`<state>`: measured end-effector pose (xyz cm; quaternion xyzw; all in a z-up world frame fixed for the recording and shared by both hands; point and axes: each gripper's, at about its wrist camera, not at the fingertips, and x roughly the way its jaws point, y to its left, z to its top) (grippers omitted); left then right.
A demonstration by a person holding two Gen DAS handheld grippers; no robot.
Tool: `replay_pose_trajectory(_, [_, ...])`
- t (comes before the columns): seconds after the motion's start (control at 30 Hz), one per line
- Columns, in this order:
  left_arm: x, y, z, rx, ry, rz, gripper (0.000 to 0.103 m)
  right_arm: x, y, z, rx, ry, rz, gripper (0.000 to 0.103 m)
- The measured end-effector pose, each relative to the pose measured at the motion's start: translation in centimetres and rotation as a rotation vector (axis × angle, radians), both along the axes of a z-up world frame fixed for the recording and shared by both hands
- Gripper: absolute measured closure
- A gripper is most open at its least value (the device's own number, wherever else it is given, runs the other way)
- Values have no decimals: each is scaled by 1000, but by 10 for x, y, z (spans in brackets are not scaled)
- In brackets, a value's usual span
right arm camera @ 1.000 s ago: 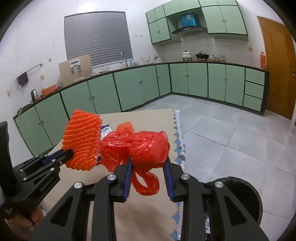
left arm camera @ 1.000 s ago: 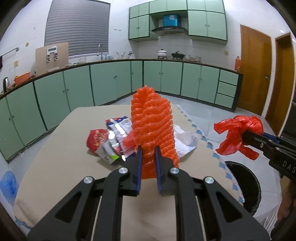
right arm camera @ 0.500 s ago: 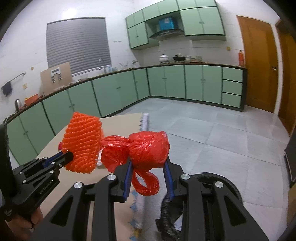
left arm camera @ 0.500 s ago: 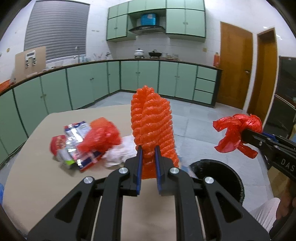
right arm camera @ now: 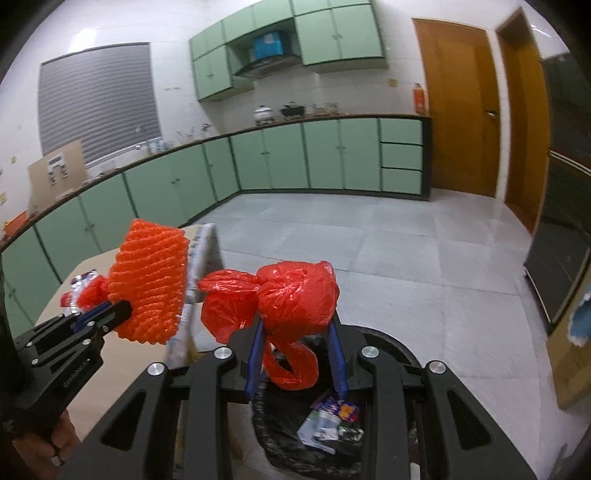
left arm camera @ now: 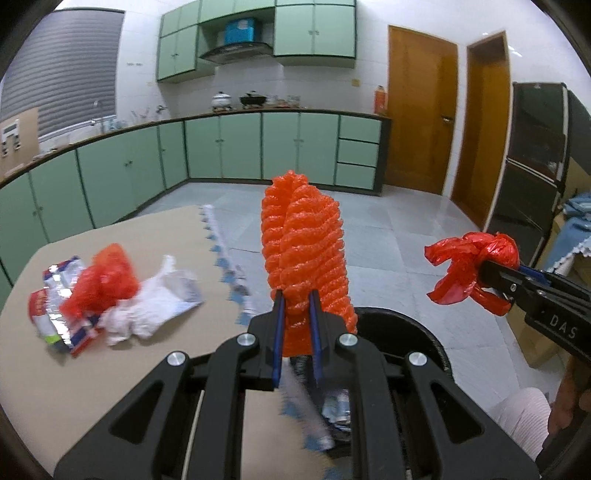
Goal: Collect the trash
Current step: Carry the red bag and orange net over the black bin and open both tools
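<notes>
You were working in a home kitchen. Pale green base cabinets [left arm camera: 258, 147] ran around the walls under a dark countertop [right arm camera: 332, 120], with matching wall cupboards [right arm camera: 332, 33] above. A range hood [left arm camera: 236, 51] hung over a white pot [left arm camera: 221, 99] and a dark wok [left arm camera: 253, 99] on the stove. A tap [right arm camera: 138, 147] stood below a window with a grey roller blind [right arm camera: 96, 99]. You had white tiled walls, a grey tiled floor [right arm camera: 369, 236] and two wooden doors [left arm camera: 421, 110] around you.
</notes>
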<state>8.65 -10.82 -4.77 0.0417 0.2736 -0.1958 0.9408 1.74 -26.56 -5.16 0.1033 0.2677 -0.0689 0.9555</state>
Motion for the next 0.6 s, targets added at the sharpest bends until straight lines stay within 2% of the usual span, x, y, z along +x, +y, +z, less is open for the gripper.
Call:
replay_pose_trajectory(0.37, [25, -62, -41, 37, 74, -85, 92, 15, -51, -43, 39, 106, -81, 72])
replay_pose_trajectory(0.5, [40, -76, -55, 50, 109, -105, 92, 22, -61, -56, 65, 132, -89, 68])
replay_pose_trajectory(0.57, [44, -82, -59, 59, 119, -117, 91, 25, -68, -61, 78, 142, -96, 67])
replay_pose_trajectory(0.6, [46, -85, -61, 67, 122, -123, 86, 28, -69, -63, 85, 148, -101, 65])
